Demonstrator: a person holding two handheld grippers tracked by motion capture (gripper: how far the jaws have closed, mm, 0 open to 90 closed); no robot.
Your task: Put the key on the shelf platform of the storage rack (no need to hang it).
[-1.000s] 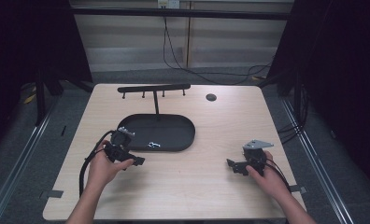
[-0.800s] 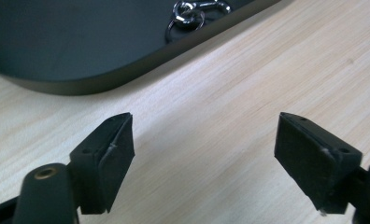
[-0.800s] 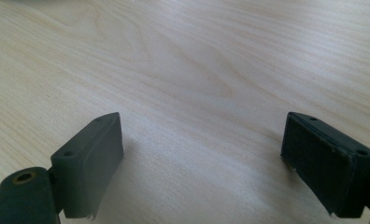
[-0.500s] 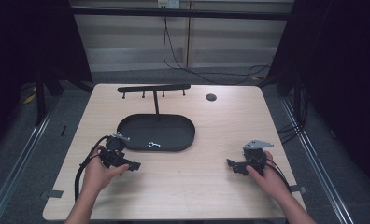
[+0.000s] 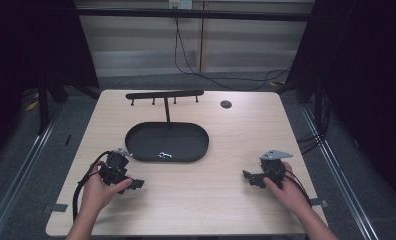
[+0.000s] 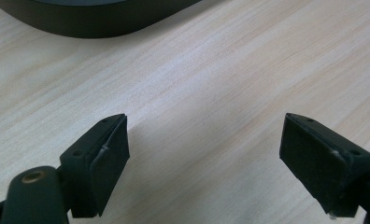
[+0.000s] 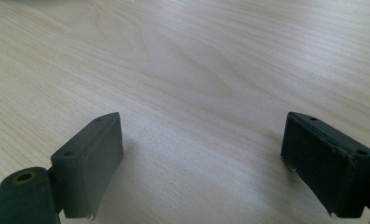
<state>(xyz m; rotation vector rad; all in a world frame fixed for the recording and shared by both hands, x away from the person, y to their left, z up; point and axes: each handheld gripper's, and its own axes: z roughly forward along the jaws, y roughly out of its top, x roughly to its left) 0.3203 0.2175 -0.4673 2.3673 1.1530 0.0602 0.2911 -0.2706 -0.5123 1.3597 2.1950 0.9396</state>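
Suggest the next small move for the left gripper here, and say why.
Probably rest the left gripper on the table and leave it. Its jaws have just been opening and stand wide apart over bare wood with nothing between them. The small shiny item lies in the black oval tray, and the right gripper sits open, low over the table.

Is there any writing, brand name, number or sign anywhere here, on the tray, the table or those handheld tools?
None can be read.
The black tray, the hook rack and the wooden table bear no visible lettering.
Left gripper and right gripper: plain black pads, no markings.
The small shiny thing in the tray is too small to tell if it carries any text.
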